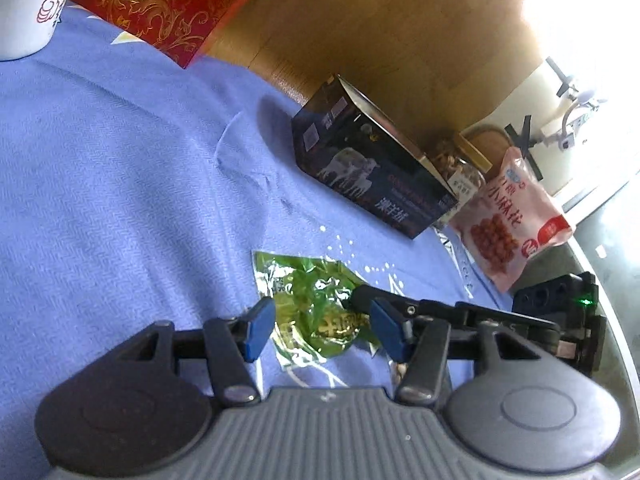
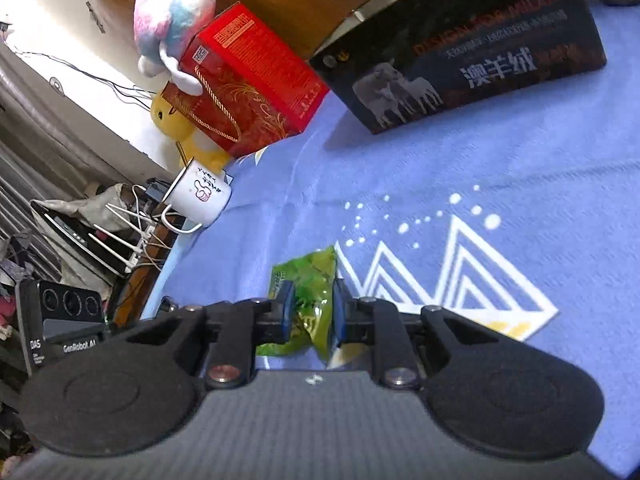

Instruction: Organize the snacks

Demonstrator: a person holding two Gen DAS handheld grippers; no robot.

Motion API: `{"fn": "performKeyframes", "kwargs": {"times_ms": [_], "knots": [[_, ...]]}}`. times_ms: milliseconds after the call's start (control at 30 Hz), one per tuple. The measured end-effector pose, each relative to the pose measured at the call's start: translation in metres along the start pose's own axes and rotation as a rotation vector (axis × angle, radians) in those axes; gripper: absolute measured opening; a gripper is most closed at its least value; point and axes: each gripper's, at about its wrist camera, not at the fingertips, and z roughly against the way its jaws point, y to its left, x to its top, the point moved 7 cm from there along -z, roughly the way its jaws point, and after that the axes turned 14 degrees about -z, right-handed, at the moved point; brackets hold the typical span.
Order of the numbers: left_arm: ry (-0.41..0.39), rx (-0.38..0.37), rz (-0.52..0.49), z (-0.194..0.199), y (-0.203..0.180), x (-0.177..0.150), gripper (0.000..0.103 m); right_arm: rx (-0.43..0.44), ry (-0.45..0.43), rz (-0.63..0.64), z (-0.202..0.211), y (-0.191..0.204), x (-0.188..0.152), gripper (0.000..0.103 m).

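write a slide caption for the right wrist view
Right gripper shut on a green snack packet on the blue cloth, dark box and red gift box behind.

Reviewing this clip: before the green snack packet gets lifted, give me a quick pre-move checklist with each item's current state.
1. Right gripper shut on the green snack packet: ok, pads pinch it from both sides.
2. Left gripper clear of the packet: ok, open, pads either side of it.
3. Packet off the blue cloth: cannot tell.
4. Dark box open to receive snacks: ok, top open in the left wrist view.
5. Pink snack bag out of the way: ok, beyond the box.
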Motion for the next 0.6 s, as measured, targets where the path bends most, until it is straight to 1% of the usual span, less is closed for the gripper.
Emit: {"fn": "performKeyframes", "kwargs": {"times_ms": [67, 167, 200, 267, 300, 367, 467, 500, 533, 567, 600], "knots": [[0.005, -0.034, 0.017, -0.003, 0.0, -0.001, 0.045, 0.004, 0.001, -0.028, 0.002, -0.003, 0.0, 0.02], [0.011, -0.04, 0.018, -0.003, -0.004, 0.001, 0.046, 0.037, 0.003, -0.11, 0.006, -0.007, -0.001, 0.017], [0.011, -0.049, 0.026, -0.001, -0.004, 0.002, 0.049, 0.063, -0.003, -0.143, 0.009, -0.008, -0.001, 0.013], [-0.002, -0.046, 0.022, 0.005, -0.005, 0.004, 0.053, 0.108, -0.028, -0.212, 0.019, -0.012, 0.0, 0.012], [-0.007, -0.04, 0.014, 0.007, -0.006, 0.004, 0.06, 0.123, -0.045, -0.239, 0.025, -0.015, 0.0, 0.012], [-0.02, -0.043, 0.005, 0.012, -0.01, 0.006, 0.067, 0.162, -0.07, -0.291, 0.037, -0.021, 0.0, 0.012], [-0.011, -0.113, 0.011, 0.009, -0.022, 0.007, 0.067, 0.233, -0.091, -0.369, 0.054, -0.029, -0.003, 0.012], [-0.005, -0.135, 0.009, 0.006, -0.028, 0.008, 0.065, 0.251, -0.095, -0.385, 0.058, -0.031, -0.004, 0.012], [0.005, -0.154, 0.001, 0.001, -0.033, 0.008, 0.052, 0.271, -0.092, -0.402, 0.06, -0.032, -0.004, 0.012], [0.017, -0.164, -0.006, -0.003, -0.038, 0.01, 0.042, 0.299, -0.085, -0.426, 0.062, -0.032, -0.004, 0.012], [0.027, -0.176, -0.014, -0.008, -0.043, 0.013, 0.027, 0.326, -0.077, -0.444, 0.064, -0.031, -0.004, 0.012]]}}
